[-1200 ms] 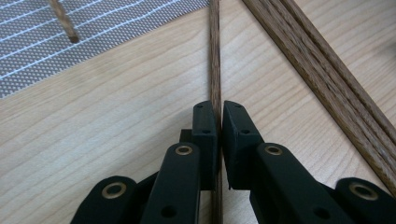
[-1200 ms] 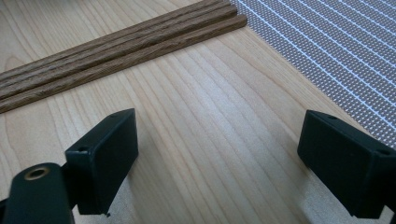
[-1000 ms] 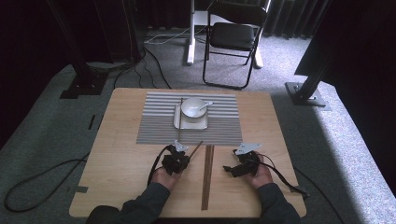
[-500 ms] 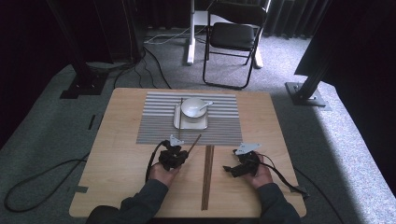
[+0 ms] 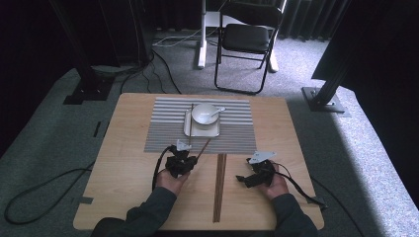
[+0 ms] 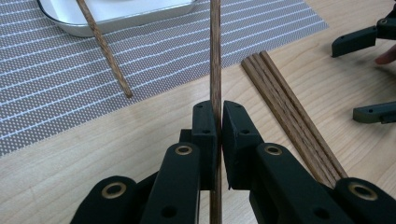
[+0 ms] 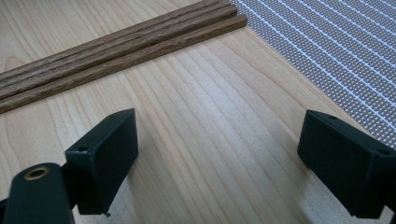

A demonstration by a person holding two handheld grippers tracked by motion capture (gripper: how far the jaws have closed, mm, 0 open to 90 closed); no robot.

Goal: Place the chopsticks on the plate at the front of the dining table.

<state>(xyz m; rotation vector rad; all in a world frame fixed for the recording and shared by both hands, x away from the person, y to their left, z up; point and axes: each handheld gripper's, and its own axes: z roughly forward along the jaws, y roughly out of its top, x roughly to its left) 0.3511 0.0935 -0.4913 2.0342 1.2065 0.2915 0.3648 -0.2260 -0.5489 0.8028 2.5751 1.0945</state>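
So left hand-held gripper (image 6: 218,122) clenched on chopstick (image 6: 215,56), long axis pointing ahead at tray (image 6: 116,14), loose chopstick (image 6: 103,46) lying left; right hand-held gripper (image 7: 217,154) released, farther off.

Held chopstick (image 6: 215,56) cut off both ends

Dark brown wooden chopsticks (image 5: 219,185) lie on a pale, light-grained wooden table (image 5: 123,173). A grey placemat (image 5: 168,131) with thin white stripes holds a white tray (image 5: 190,129) and white bowl (image 5: 203,113). Both grippers' jaws are black.
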